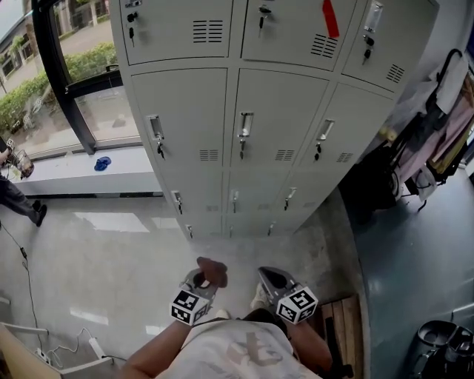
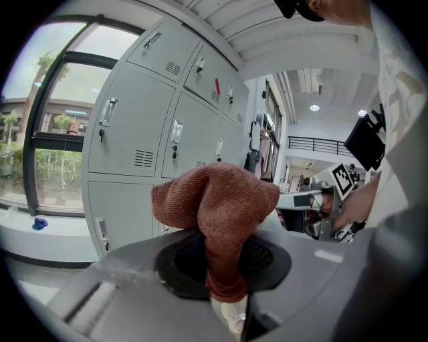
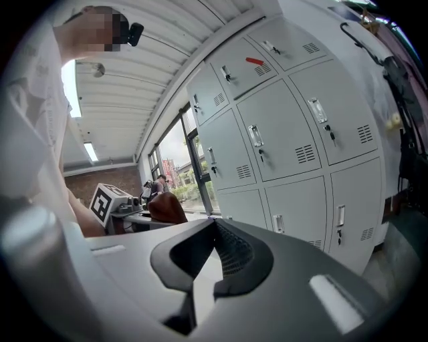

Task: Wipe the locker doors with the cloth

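The cloth (image 2: 217, 204) is being gripped by the left gripper (image 1: 200, 284), low in front of the lockers (image 1: 185, 126) and apart from them. The right gripper (image 1: 275, 279) is being held alongside, jaws together on nothing.

The cloth (image 2: 217, 207) bunches over my left fingers (image 2: 127, 287), hiding their tips; top locker row (image 1: 281, 29) runs off the head view's upper edge, red tag (image 1: 329, 18) clipped too.
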Available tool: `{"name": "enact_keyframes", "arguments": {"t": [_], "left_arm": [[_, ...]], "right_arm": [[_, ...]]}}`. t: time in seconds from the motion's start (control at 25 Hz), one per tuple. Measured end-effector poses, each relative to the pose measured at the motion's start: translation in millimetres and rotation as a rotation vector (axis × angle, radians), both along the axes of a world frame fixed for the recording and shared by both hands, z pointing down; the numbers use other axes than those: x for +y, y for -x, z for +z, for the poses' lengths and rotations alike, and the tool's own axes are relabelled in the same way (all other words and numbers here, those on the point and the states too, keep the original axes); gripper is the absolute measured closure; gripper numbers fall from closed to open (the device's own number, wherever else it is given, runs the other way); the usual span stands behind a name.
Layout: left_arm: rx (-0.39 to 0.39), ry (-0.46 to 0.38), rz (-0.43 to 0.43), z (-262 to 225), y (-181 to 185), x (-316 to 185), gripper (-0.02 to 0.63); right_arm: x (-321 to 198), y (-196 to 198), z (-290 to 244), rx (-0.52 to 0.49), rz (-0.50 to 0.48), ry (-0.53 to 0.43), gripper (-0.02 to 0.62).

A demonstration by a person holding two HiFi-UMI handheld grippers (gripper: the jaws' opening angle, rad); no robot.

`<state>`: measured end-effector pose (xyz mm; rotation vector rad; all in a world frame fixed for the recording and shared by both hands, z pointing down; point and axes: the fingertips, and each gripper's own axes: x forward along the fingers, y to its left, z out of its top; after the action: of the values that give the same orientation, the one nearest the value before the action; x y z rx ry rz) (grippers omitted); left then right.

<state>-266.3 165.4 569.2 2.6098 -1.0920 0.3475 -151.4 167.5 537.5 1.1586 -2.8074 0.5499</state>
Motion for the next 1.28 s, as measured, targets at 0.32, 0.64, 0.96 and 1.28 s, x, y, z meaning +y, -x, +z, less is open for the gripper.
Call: {"name": "enact_keyframes", "arguments": {"t": [0.32, 0.64, 0.96, 1.28], "left_arm": [[-0.043, 0.009, 0.010, 6.4, -37.9, -57.0, 0.523], [-0.078, 0.002, -0.014, -0.5, -89.6, -135.6, 0.522], [-0.111, 0.028, -0.110, 5.3, -127.1, -196.6, 0.522], [-0.121, 0.068, -0.241, 13.9, -136.4, -227.4, 0.522]], "right_arm": [[-53.9, -23.4, 10.0, 0.042, -0.049, -0.004, 0.588], [-125.1, -70.9, 1.3, 0.020, -0.060, -0.013, 0.588], [-189.0, -117.1, -6.0, -0.007, -0.127, -0.015, 0.588], [-225.7, -139.6, -5.9, -0.031, -0.210, -0.012, 0.588]]}}
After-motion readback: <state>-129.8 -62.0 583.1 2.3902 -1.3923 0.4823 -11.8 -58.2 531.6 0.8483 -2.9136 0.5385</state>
